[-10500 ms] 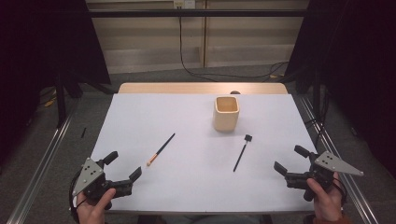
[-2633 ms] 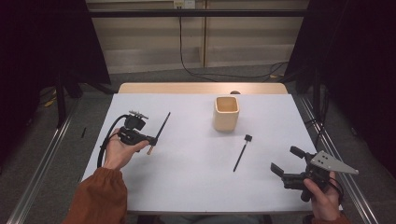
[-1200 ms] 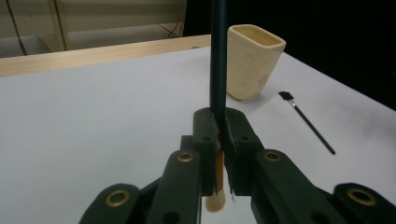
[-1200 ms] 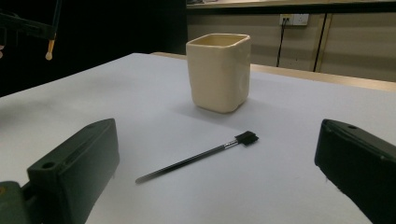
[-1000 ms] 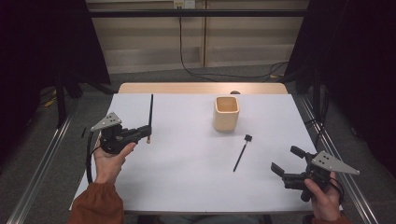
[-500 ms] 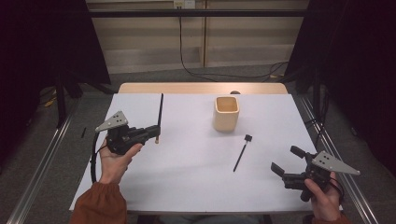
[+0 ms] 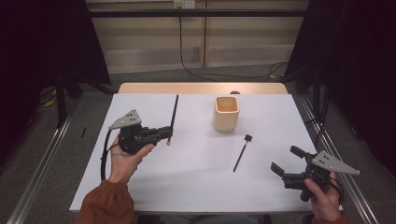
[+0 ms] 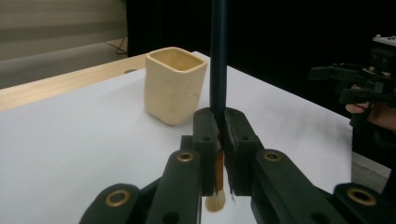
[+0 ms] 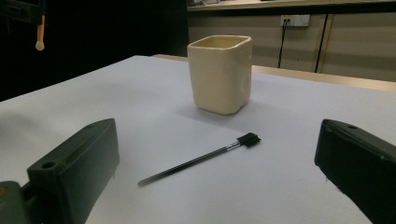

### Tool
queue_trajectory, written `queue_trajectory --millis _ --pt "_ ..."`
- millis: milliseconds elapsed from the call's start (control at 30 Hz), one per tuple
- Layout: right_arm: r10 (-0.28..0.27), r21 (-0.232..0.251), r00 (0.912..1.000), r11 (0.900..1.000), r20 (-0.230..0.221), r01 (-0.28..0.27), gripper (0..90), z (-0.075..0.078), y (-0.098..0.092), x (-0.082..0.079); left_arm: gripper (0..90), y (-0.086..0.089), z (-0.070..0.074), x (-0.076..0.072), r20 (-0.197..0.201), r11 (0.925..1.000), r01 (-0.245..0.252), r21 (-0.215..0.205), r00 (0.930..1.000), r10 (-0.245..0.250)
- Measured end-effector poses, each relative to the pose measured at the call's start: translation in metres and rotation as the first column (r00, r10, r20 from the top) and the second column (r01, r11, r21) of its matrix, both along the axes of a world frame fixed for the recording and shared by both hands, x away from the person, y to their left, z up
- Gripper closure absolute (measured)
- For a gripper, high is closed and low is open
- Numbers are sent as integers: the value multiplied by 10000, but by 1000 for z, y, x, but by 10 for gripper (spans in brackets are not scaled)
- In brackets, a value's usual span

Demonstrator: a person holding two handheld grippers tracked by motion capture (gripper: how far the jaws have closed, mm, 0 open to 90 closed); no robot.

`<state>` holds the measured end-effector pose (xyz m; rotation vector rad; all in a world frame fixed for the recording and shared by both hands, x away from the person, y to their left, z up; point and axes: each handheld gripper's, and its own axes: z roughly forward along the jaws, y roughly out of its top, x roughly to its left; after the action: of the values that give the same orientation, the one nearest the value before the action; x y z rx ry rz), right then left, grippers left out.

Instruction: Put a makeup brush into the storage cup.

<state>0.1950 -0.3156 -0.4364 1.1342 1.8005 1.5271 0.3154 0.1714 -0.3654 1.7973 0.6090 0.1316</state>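
Where the camera looks down from above, high view: the left gripper point(image 7: 166, 135) is held above the left part of the white surface point(image 7: 196, 186), clamped on the lower end of a dark-handled brush point(image 7: 174, 112); the handle rises away from the person, and the cream cup point(image 7: 226, 113) stands well apart to its right.
High view, right side: the right gripper point(image 7: 286, 161) hovers near the right edge of the surface with its jaws spread and nothing between them; a thin black brush point(image 7: 241, 153) lies flat on the surface between it and the cup, touching neither.
Left gripper view: the two jaws are pressed together on the dark-handled brush point(image 8: 218, 56), whose handle stands upright above them; below the jaws an orange ferrule and pale bristle tip point(image 8: 215, 202) hang down, a detail too small to tell from above. The cup point(image 8: 175, 86) stands beyond, left of the handle, and the right gripper point(image 8: 345, 81) appears far off at the right edge.
Right gripper view: the jaws stand wide apart at the bottom corners; the thin black brush point(image 9: 198, 158) lies between them but farther out, its dark square head towards the cup point(image 9: 220, 74). The pale bristle tip point(image 9: 39, 45) of the held brush hangs at upper left.
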Motion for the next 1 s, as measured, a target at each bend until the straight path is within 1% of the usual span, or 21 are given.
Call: queue_trajectory --millis 67,200,600,667,833,1000 --pt "7 8 10000 10000 25 -7 0 0 0 0 845 -6 2 -2 72 9997 230 61 9997 -230" --pt "-11 0 10000 10000 12 11 0 0 0 0 845 -15 4 -3 63 9984 549 160 9985 -550" --pt "-8 8 10000 10000 5 8 0 0 0 0 845 -37 3 3 -165 9953 954 166 9953 -951" --pt "-10 19 10000 10000 13 10 0 0 0 0 845 -41 4 3 -181 9938 1073 273 9941 -1069" --pt "0 21 10000 10000 15 0 0 0 -1 0 845 -51 4 3 -236 9902 1367 281 9904 -1361" --pt "21 8 10000 10000 9 -21 0 0 -1 0 845 -60 4 3 -297 9872 1543 396 9877 -1532"
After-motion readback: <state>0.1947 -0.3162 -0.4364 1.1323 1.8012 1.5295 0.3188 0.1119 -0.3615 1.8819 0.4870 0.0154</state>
